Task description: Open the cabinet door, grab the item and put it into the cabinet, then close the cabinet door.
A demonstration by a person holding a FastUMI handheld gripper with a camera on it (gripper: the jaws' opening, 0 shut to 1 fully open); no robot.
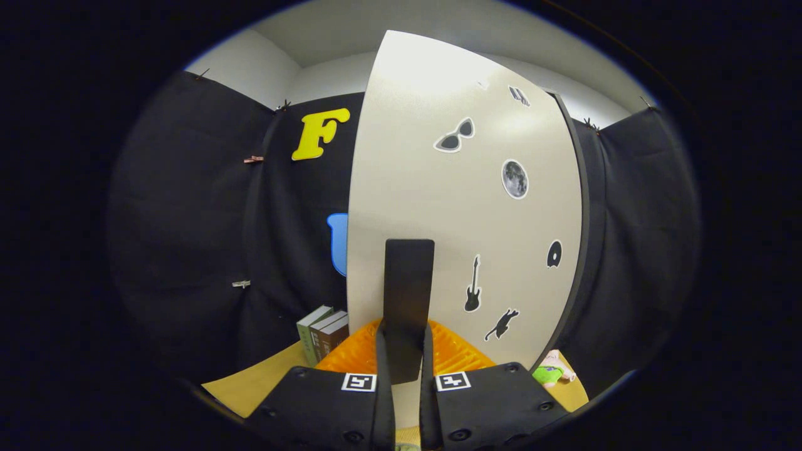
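A white cabinet door (463, 207) with several black stickers rises right in front of me. Its black vertical handle (408, 282) sits near the door's left edge. My gripper (404, 354) is shut on the lower end of that handle, with one of the fingers (457, 357) pressing on each side. To the right of the fingers, a small plush toy (551, 373) in green and pink lies on the wooden table (263, 382) by the door's lower right corner. From here I cannot tell how far the door stands open, and the cabinet's inside is hidden.
Three upright books (322, 335) stand on the table left of the door, against the black cloth wall. A dark vertical strip (586, 238) runs along the door's right edge. Black cloth closes off both sides.
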